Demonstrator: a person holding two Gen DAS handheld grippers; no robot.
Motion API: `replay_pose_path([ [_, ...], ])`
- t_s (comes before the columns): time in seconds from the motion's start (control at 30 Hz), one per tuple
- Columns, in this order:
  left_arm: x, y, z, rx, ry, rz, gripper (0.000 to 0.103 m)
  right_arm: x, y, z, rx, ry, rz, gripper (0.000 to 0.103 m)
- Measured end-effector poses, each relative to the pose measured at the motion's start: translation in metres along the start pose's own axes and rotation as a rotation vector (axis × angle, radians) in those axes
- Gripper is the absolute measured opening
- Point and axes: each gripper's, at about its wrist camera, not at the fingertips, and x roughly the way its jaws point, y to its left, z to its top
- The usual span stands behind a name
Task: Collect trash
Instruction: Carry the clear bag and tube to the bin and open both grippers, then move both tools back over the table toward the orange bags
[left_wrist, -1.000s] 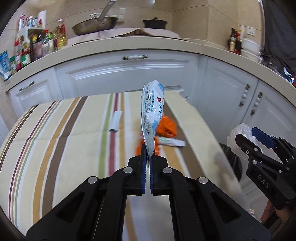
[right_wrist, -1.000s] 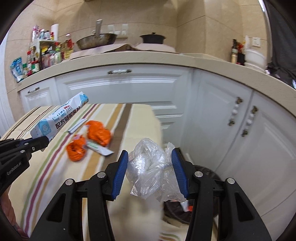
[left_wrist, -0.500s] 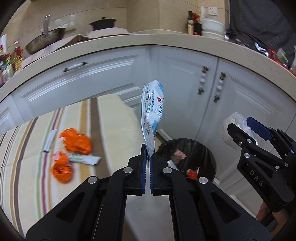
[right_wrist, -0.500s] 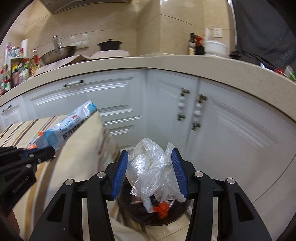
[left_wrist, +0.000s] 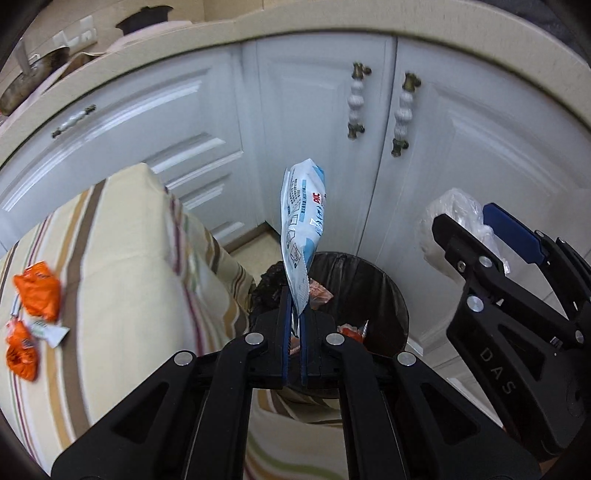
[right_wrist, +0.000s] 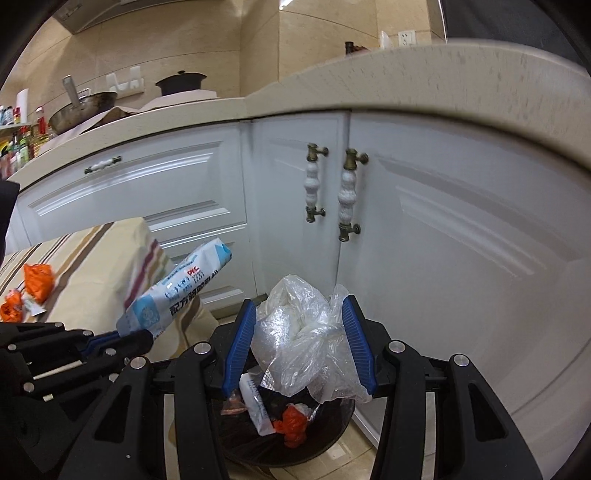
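My left gripper (left_wrist: 293, 314) is shut on the bottom edge of a blue and white packet (left_wrist: 303, 225), held upright over the black-lined trash bin (left_wrist: 373, 280). The packet (right_wrist: 177, 291) and left gripper (right_wrist: 122, 338) also show in the right wrist view. My right gripper (right_wrist: 299, 347) is shut on a crumpled clear plastic bag (right_wrist: 303, 336), directly above the bin (right_wrist: 332, 428), which holds orange and white wrappers. The right gripper (left_wrist: 469, 225) with the bag (left_wrist: 447, 210) shows at the right of the left wrist view.
A table with a striped cloth (left_wrist: 122, 266) stands left of the bin, with two orange wrappers (left_wrist: 37, 291) and a small white packet (left_wrist: 50, 330) on it. White cabinet doors (left_wrist: 369, 155) under a beige counter stand close behind the bin.
Both grippers have swung right from over the table to above the trash bin, each still holding its item. The bin now lies directly beneath them.
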Motion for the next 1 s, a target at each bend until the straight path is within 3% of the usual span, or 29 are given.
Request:
replay_pose_path([
  [0.03,0.006,-0.001,0.001,-0.001,0.011,0.002,0.01,0.008,-0.004,-0.002,0.01,0.012,0.007,0.057],
  [0.1,0.018,-0.001,0.002,-0.011,0.034,0.007,0.031,0.019,-0.008,-0.005,0.025,0.023,0.01,0.064],
  [0.13,0.022,0.0,0.003,-0.017,0.037,0.015,0.033,0.025,-0.011,-0.007,0.035,0.033,0.008,0.064],
  [0.33,0.018,0.006,0.004,-0.019,0.02,0.022,0.034,0.024,-0.014,-0.007,0.054,0.034,0.001,0.064],
  [0.63,-0.031,0.043,0.003,-0.073,-0.036,0.011,0.038,0.001,0.013,0.008,0.044,0.015,0.046,0.064],
  [0.8,-0.064,0.08,-0.003,-0.108,-0.075,0.058,0.043,-0.013,0.048,0.02,0.024,-0.004,0.109,0.064],
  [1.0,-0.092,0.14,-0.024,-0.161,-0.094,0.17,0.049,-0.027,0.098,0.027,-0.022,-0.021,0.186,0.064],
])
